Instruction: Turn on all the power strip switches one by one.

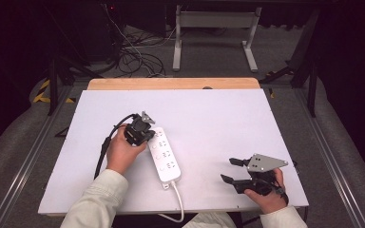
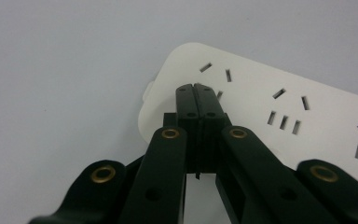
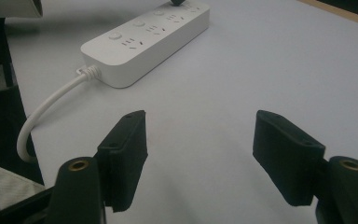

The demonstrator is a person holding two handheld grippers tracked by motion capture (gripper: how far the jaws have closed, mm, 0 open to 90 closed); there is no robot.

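White power strip [image 1: 164, 156]: mid-table, cable toward the person. Left gripper [image 2: 196, 87]: jaws pinched together, empty, tips over the far end; pressing risks skidding the strip. Right gripper [image 3: 200, 154]: wide, idle.

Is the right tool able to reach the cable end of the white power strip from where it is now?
Probably yes. The right tool stands open on the bare table, and nothing lies between it and the cable end of the power strip. The left tool, shut, is at the strip's far end.

White table [image 1: 228, 118] – cables [image 1: 133, 57] beyond
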